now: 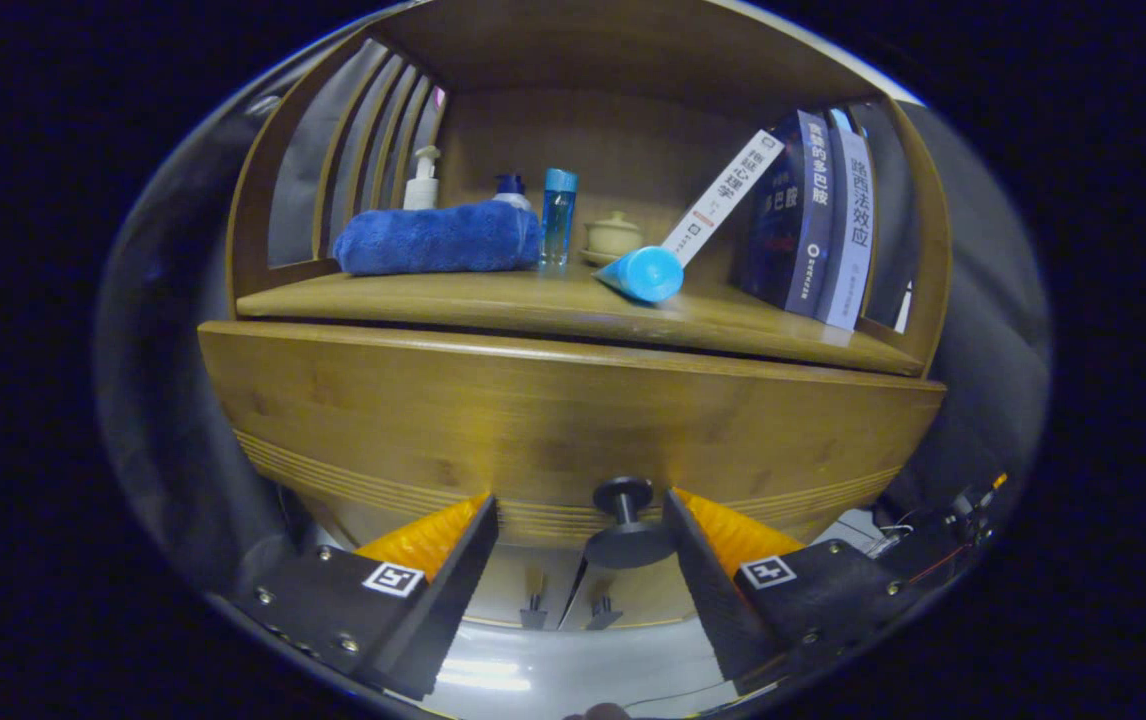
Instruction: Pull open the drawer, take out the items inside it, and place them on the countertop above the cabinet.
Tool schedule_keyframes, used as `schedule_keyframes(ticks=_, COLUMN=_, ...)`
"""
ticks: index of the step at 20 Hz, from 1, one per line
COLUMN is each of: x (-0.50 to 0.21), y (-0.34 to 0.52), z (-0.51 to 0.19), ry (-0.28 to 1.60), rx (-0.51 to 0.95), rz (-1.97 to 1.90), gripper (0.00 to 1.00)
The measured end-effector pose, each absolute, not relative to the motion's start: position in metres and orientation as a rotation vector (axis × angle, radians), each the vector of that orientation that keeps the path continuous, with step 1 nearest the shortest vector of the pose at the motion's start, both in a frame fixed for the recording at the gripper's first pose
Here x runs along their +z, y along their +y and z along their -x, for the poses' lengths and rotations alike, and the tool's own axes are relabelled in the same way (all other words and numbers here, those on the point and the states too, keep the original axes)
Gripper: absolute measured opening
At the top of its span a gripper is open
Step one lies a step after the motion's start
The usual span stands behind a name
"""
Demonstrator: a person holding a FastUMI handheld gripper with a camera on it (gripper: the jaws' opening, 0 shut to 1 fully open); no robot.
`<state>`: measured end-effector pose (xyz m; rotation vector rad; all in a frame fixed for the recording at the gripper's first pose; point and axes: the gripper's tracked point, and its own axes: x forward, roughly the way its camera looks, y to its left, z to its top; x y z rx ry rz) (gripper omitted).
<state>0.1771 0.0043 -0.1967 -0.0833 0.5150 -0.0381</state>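
The hand-held gripper [578, 520] is spread wide, fingers either side of the dark drawer knob [623, 500], the right one just beside it, neither pressing. The wooden drawer [553, 420] front sits shut below the countertop [493, 300]. Above the knob stand a folded blue towel [438, 240], one pump bottle [422, 180], a blue tumbler [559, 215], a lidded cup [613, 235], a lying blue tube [645, 273] and three leaning books [803, 220]. Bare countertop lies along the front edge.
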Motion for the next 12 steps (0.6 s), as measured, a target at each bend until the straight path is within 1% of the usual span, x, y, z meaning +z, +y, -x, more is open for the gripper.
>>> schedule_keyframes(ticks=4, x=-0.182, y=-0.004, z=-0.189, ry=0.501, rx=-0.039, rz=0.105, gripper=0.99)
schedule_keyframes(ticks=9, x=-0.14, y=-0.008, z=-0.201, ry=0.418, rx=-0.042, rz=0.129, gripper=0.99)
schedule_keyframes(ticks=12, x=-0.136, y=-0.006, z=-0.202, ry=0.414, rx=-0.05, rz=0.11, gripper=0.99)
